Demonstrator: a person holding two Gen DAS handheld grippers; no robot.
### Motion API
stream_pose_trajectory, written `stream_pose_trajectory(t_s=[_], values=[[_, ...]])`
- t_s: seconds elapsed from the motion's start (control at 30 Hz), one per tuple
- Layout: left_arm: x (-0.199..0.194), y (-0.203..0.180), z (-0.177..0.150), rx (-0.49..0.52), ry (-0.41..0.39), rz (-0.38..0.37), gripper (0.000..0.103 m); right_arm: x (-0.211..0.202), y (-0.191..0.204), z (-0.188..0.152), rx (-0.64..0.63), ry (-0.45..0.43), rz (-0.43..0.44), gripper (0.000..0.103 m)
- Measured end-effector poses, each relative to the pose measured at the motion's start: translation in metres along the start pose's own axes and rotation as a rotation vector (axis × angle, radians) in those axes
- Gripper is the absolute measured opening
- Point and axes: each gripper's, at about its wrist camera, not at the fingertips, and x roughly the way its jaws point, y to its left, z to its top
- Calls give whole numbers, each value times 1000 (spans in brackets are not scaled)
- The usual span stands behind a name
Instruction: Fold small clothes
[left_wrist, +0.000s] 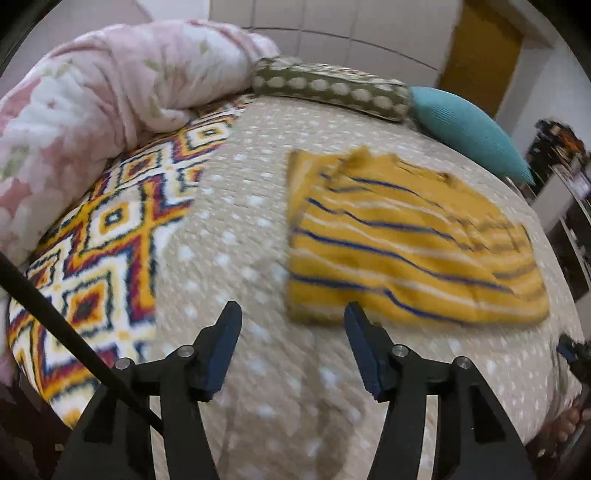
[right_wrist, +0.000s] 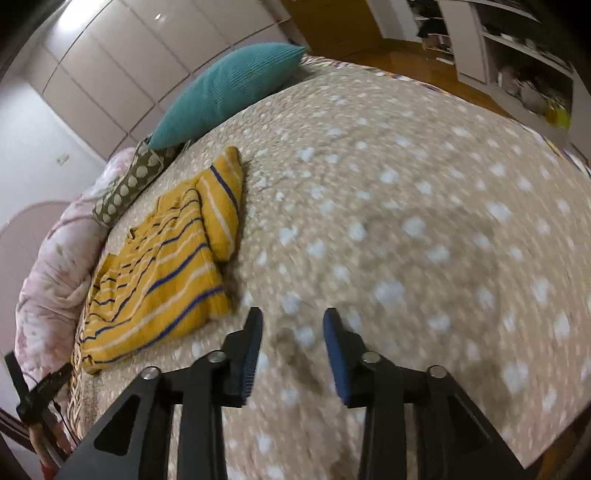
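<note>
**Mia:** Where was the shirt when you looked?

**Me:** The small yellow knit top with blue and white stripes (left_wrist: 410, 243) lay flat on the tan bed cover with white dots (right_wrist: 424, 229), about mid-bed and nearer the pillow end. It looked partly folded to me. One sleeve (right_wrist: 221, 206) was already turned in along its side.

**Mia:** Were your grabbers holding it?

**Me:** No. My left gripper (left_wrist: 291, 314) had its jaws wide apart with nothing in them, right at the near corner of the top. My right gripper (right_wrist: 291, 317) was spread too, also with nothing in it, over bare cover just beside the other near corner.

**Mia:** So how would you do the next fold well?

**Me:** I think I should pinch both near corners at once, lift them only a little, and lay that end over evenly. If one side went faster, the stripes would go crooked. The pictures were blurry, so I could not see the hem well.

**Mia:** Was anything in the way?

**Me:** Not close by. A teal ribbed cushion (right_wrist: 229, 88) and an olive pillow with pale spots (left_wrist: 332, 90) sat along the far edge. A fluffy pink flowered blanket (left_wrist: 92, 110) was bunched at the far left corner, over a bright diamond-pattern blanket (left_wrist: 110, 236) on the left side. All were well apart from the top.
</note>
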Motion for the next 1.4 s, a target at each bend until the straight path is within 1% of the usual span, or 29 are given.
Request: stream_pose_trajectory(t_s=[0.1,0.17,0.23,0.27,0.33,0.37,0.43,0.5,0.63,0.7,0.73,0.8,0.93,1.0,1.1,1.2,1.4], values=[[-3,-26,-20,26,-10,-22,60,-6,0,-17,2,-11,-1,40],[-2,-40,-32,26,-11,-34,61,-7,5,-25,-32,-24,-32,40],[6,-48,-43,-1,12,-59,64,-5,12,-30,-83,-37,-73,41],[12,-50,-49,-19,30,-73,67,-4,16,-33,-117,-45,-102,41],[25,-52,-61,-50,81,-76,69,0,24,-40,-189,-59,-163,42],[27,-54,-66,-45,67,-56,69,2,27,-42,-212,-65,-183,45],[24,-62,-71,-8,44,-26,73,6,32,-47,-243,-80,-208,51],[24,-69,-74,25,46,-18,84,8,35,-51,-259,-91,-219,58],[29,-81,-81,85,40,20,89,14,42,-55,-288,-104,-252,67],[30,-82,-82,91,32,26,92,17,47,-57,-306,-108,-270,72],[31,-82,-82,90,31,28,93,18,49,-58,-313,-110,-278,73],[32,-84,-83,87,28,27,96,20,51,-60,-322,-110,-289,77],[37,-89,-84,111,33,42,101,23,54,-60,-328,-102,-301,82],[39,-91,-83,119,41,54,103,25,54,-59,-328,-101,-296,87],[42,-92,-82,111,49,71,103,30,59,-62,-354,-106,-306,95],[42,-93,-83,109,37,89,103,33,62,-64,-364,-119,-312,99],[43,-96,-83,97,26,108,103,33,61,-71,-377,-178,-302,102]])
